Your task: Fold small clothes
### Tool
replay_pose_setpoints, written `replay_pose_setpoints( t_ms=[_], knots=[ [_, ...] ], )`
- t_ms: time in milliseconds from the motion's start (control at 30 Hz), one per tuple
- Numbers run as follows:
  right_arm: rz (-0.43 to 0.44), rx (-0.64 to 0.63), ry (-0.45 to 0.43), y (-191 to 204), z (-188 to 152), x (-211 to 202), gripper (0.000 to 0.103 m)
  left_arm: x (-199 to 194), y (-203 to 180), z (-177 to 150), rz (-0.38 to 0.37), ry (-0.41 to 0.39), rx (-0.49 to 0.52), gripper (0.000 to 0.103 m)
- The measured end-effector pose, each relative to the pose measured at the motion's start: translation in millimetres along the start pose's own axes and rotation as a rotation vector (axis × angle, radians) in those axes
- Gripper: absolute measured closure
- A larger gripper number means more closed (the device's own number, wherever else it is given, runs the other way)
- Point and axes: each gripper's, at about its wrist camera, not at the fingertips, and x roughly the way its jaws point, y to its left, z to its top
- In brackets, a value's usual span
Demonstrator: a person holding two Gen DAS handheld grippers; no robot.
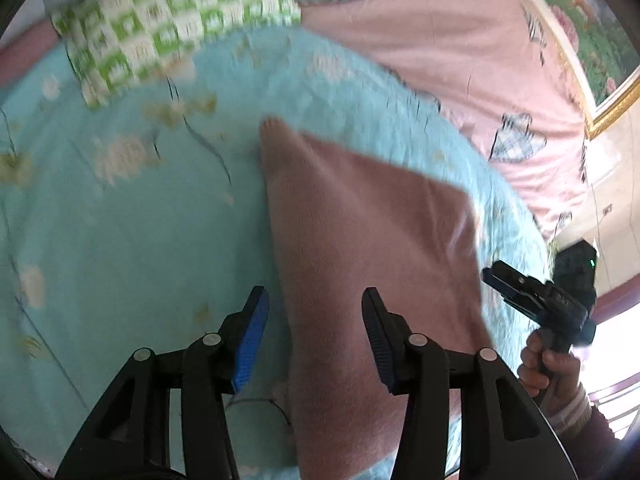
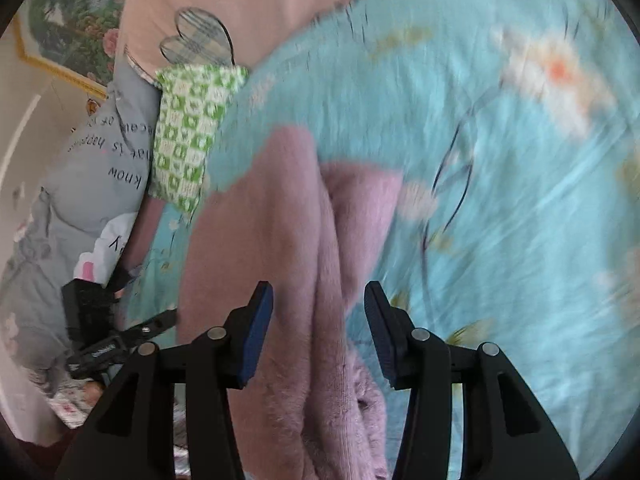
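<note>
Left wrist view: left gripper [image 1: 314, 300] is hovering with jaws parted and nothing between the pads, a pink fleece garment [image 1: 372, 248] lying beneath them.
Right wrist view: right gripper [image 2: 318, 296] is hanging over the same garment, jaws likewise apart and empty.
Garment: it is lying doubled over on the turquoise floral bedspread [image 1: 132, 240], flat so the fold can settle.
Likely reason: both grippers are probably letting go after laying a fold.
Nearby: a green checked cloth [image 1: 160, 20] is sitting well apart, out of the working space.
Blur: both views are smeared.
</note>
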Motion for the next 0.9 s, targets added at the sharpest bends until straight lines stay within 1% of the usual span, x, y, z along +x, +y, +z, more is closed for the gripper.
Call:
replay_pose_setpoints(
  t_ms=[67, 133, 167, 200, 233, 267, 300, 367, 433, 500, 567, 600, 633, 733, 767, 833, 900],
  knots=[
    [0.02, -0.046, -0.032, 14, 8, -7, 0.054, -9, -7, 11, -0.024, -0.032, 0.016, 0.056],
    [0.048, -0.087, -0.007, 32, 18, 0, 0.056, -10, -18, 22, -0.07, -0.044, 0.039, 0.056],
    [0.054, -0.096, 0.01, 39, 22, 7, 0.058, -5, -26, 26, -0.082, -0.043, 0.062, 0.056],
    [0.065, -0.091, 0.03, 44, 26, 16, 0.067, 4, -35, 30, -0.082, -0.039, 0.082, 0.057],
    [0.069, -0.085, 0.039, 46, 28, 22, 0.073, 11, -41, 34, -0.074, -0.035, 0.092, 0.06],
    [0.058, -0.084, 0.043, 48, 32, 30, 0.075, 23, -45, 38, -0.057, -0.021, 0.1, 0.063],
    [0.044, -0.086, 0.047, 49, 36, 39, 0.077, 32, -45, 41, -0.056, -0.008, 0.096, 0.064],
    [0.041, -0.065, 0.05, 49, 42, 50, 0.079, 53, -44, 50, -0.063, 0.023, 0.086, 0.064],
    [0.028, -0.054, 0.054, 47, 50, 61, 0.079, 71, -42, 56, -0.029, 0.043, 0.091, 0.064],
    [-0.007, -0.047, 0.064, 42, 54, 71, 0.079, 93, -35, 62, 0.042, 0.08, 0.097, 0.071],
    [-0.073, -0.014, 0.104, 24, 57, 89, 0.081, 111, -24, 64, 0.082, 0.116, 0.076, 0.078],
    [-0.106, 0.003, 0.12, 15, 57, 97, 0.094, 118, -19, 64, 0.078, 0.125, 0.06, 0.08],
    [-0.121, 0.052, 0.125, -1, 56, 105, 0.103, 121, -17, 64, 0.07, 0.128, 0.056, 0.08],
    [-0.101, 0.144, 0.096, -24, 58, 107, 0.103, 125, -17, 63, 0.069, 0.126, 0.066, 0.08],
    [-0.098, 0.148, 0.095, -24, 59, 106, 0.103, 123, -19, 62, 0.075, 0.125, 0.07, 0.081],
    [-0.104, 0.114, 0.091, -16, 59, 102, 0.103, 114, -24, 60, 0.091, 0.122, 0.077, 0.082],
    [-0.073, 0.097, 0.073, -6, 59, 90, 0.103, 99, -31, 54, 0.09, 0.108, 0.09, 0.082]
  ],
)
